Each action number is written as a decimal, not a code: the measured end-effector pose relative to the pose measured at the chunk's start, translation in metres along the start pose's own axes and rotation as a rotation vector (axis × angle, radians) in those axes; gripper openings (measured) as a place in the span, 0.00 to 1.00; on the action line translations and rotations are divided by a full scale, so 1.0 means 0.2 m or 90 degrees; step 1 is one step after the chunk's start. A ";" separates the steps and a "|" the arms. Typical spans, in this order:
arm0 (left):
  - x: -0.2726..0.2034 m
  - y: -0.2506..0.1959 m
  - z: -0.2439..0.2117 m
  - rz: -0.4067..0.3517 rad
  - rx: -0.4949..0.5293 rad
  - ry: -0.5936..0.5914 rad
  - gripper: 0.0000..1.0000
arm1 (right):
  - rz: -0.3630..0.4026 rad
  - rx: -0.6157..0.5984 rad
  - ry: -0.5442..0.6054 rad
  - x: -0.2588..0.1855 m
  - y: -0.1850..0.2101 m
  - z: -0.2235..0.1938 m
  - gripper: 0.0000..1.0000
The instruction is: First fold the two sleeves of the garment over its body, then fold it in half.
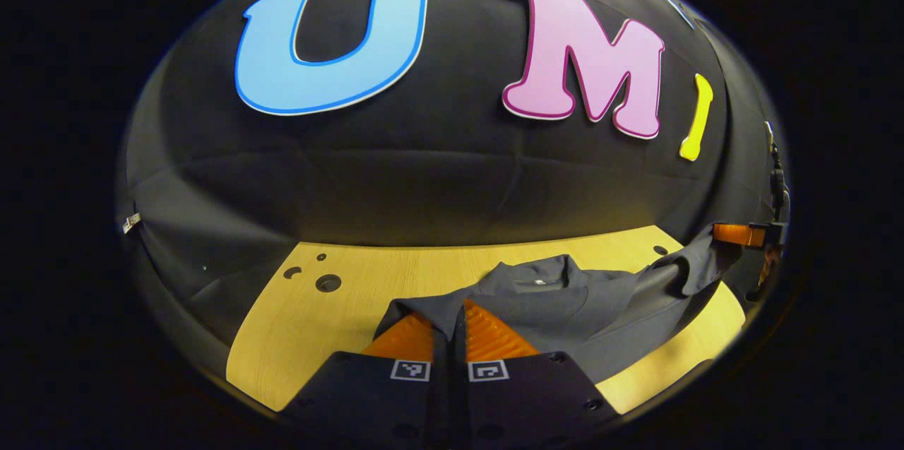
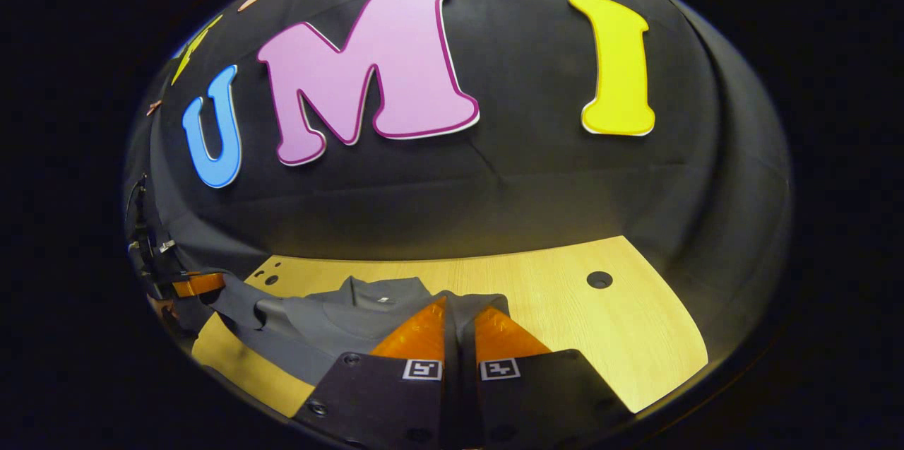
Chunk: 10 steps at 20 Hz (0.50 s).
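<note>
I am holding the dark garment (image 1: 558,302) lifted off the wooden table (image 1: 353,287) at both sleeves. In the left gripper view, low centre, my left gripper (image 1: 449,333) is pinching a fold of sleeve cloth between nearly closed fingers; the right gripper (image 1: 738,234) is showing at the right edge, gripping the other sleeve. In the right gripper view, my right gripper (image 2: 459,330) is likewise clamping cloth at lower centre. I judge the sleeve folds are under way: I should be carrying each sleeve inward over the collar area, keeping the cloth taut and level.
</note>
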<state>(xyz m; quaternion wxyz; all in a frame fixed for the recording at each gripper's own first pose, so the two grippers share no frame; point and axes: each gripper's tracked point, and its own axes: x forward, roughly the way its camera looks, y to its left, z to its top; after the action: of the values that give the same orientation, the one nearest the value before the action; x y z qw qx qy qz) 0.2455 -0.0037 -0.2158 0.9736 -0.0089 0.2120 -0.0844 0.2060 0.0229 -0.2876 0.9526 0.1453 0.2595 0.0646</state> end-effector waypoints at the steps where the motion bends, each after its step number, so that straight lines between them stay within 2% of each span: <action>1: 0.05 0.00 -0.02 0.002 0.004 0.003 0.05 | -0.002 0.002 0.004 0.06 -0.01 -0.03 0.05; 4: 0.21 0.01 -0.09 0.015 0.003 0.016 0.05 | -0.006 -0.001 0.020 0.21 -0.04 -0.12 0.05; 5: 0.25 0.01 -0.12 0.018 0.001 0.020 0.02 | -0.007 -0.002 0.027 0.23 -0.03 -0.17 0.05; 6: 0.30 0.01 -0.15 0.021 0.002 0.023 0.05 | -0.008 -0.003 0.033 0.28 -0.03 -0.21 0.05; 10: 0.46 0.02 -0.23 0.027 0.025 0.032 0.05 | -0.020 0.000 0.050 0.42 -0.08 -0.31 0.05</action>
<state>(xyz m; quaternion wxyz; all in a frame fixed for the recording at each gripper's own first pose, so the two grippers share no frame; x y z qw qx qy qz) 0.3097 -0.0152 -0.2957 0.9696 0.0170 0.2346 -0.0681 0.2459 0.0394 -0.3838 0.9426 0.1387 0.2987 0.0550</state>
